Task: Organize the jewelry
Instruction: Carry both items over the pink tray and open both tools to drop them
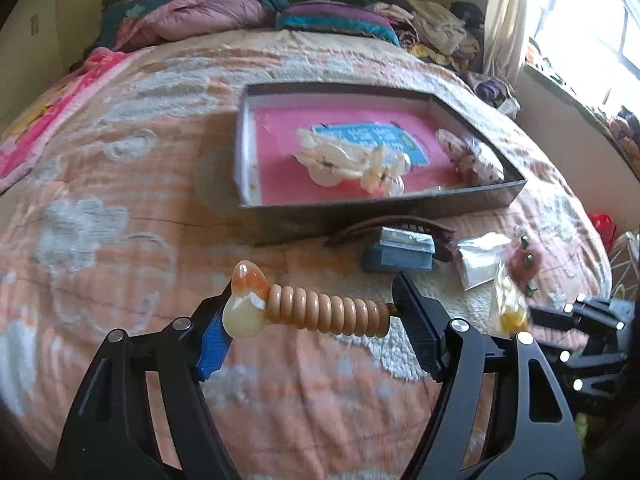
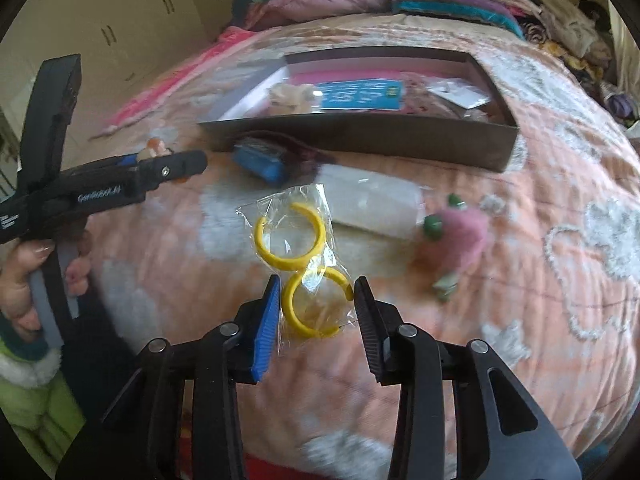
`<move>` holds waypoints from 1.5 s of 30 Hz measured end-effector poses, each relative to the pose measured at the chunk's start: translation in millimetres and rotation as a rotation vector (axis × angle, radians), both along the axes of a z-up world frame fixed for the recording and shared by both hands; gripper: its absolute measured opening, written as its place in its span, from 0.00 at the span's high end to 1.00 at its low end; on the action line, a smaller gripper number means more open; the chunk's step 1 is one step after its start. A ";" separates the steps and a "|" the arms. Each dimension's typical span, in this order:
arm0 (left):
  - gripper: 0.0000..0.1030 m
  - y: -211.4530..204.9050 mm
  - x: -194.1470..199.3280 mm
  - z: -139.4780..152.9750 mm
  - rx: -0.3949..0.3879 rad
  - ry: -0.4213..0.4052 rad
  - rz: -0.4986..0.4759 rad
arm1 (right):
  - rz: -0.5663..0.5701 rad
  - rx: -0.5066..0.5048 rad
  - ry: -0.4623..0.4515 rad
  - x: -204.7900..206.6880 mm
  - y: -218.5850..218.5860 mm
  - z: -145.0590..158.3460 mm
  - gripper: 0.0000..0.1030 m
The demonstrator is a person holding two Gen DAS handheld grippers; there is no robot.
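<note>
Left gripper [image 1: 316, 312] pointing steeply down, jaws pressing on ends of beaded hair clip [image 1: 312, 308], holding it crosswise. Left hand [image 2: 28, 276] wrapping around handle. Right gripper [image 2: 316, 312] angling down, jaws part closed, pinching clear packet of yellow hoops [image 2: 304, 264] at lower hoop, pads touching both sides.

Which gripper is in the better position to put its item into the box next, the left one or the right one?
Probably the left. The left gripper already holds the beaded piece clear of the bedspread, facing the box. The right gripper brackets the bag of yellow hoops, which seems to lie on the bed.
</note>
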State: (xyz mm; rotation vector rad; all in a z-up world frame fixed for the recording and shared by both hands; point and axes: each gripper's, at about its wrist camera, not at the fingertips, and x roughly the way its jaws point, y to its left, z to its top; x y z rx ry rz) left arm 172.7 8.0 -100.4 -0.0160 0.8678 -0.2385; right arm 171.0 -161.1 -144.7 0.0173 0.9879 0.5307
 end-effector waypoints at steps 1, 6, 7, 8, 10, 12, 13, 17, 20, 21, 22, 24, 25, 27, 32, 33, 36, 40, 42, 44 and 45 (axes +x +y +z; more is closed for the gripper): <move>0.36 2.4 -2.2 3.1 -0.002 -0.003 0.005 | 0.010 0.012 0.003 -2.5 2.3 2.3 0.65; 0.36 18.5 -15.4 21.5 -0.032 -0.027 0.036 | 0.046 0.060 -0.012 -13.4 11.2 20.2 0.65; 0.36 22.3 -17.7 25.6 -0.051 -0.028 0.042 | 0.051 0.071 -0.019 -14.9 12.5 24.8 0.65; 0.36 25.6 -19.4 29.3 -0.066 -0.028 0.047 | 0.054 0.079 -0.025 -16.1 13.6 28.6 0.65; 0.36 29.8 -22.9 37.9 -0.065 -0.045 0.059 | 0.061 0.095 -0.044 -19.0 16.2 39.2 0.65; 0.36 32.3 -27.7 46.9 -0.062 -0.068 0.066 | 0.065 0.110 -0.066 -20.6 17.2 51.4 0.65; 0.36 33.2 -29.8 52.9 -0.060 -0.083 0.070 | 0.064 0.116 -0.077 -20.9 16.8 56.8 0.65; 0.36 36.5 -32.9 71.4 -0.055 -0.124 0.079 | 0.048 0.132 -0.116 -17.4 13.6 76.9 0.65; 0.36 35.0 -31.8 81.0 -0.049 -0.143 0.077 | 0.032 0.137 -0.141 -13.4 10.6 89.6 0.65; 0.36 33.8 -30.8 83.1 -0.047 -0.146 0.073 | 0.028 0.139 -0.147 -11.3 10.1 92.4 0.65; 0.36 32.0 -30.2 86.4 -0.042 -0.154 0.070 | 0.024 0.142 -0.155 -9.2 9.1 96.7 0.65; 0.36 28.9 -27.4 91.9 -0.037 -0.166 0.063 | 0.016 0.148 -0.172 -6.6 8.0 104.3 0.65; 0.36 27.8 -26.1 94.3 -0.035 -0.170 0.060 | 0.012 0.150 -0.182 -4.9 7.3 108.5 0.65; 0.36 24.2 -22.0 98.5 -0.030 -0.179 0.050 | 0.006 0.156 -0.198 -1.7 5.8 115.5 0.65; 0.36 13.3 -9.0 106.9 -0.012 -0.199 0.027 | -0.022 0.168 -0.241 10.0 -0.2 131.0 0.65; 0.36 10.6 -5.2 108.0 -0.009 -0.202 0.022 | -0.026 0.169 -0.246 13.3 -1.4 133.7 0.65; 0.36 5.7 3.1 108.2 -0.006 -0.199 0.015 | -0.047 0.167 -0.260 23.4 -7.2 139.0 0.65; 0.36 -2.8 18.6 101.7 0.004 -0.181 0.001 | -0.081 0.171 -0.273 39.3 -16.3 142.9 0.65; 0.36 -6.0 24.9 98.6 0.010 -0.174 -0.004 | -0.099 0.169 -0.277 47.0 -20.4 143.3 0.65; 0.36 -9.6 32.8 95.0 0.012 -0.165 -0.011 | -0.114 0.169 -0.280 53.1 -24.1 143.1 0.65; 0.36 -10.6 35.4 93.9 0.014 -0.162 -0.013 | -0.122 0.169 -0.281 56.8 -26.6 143.3 0.65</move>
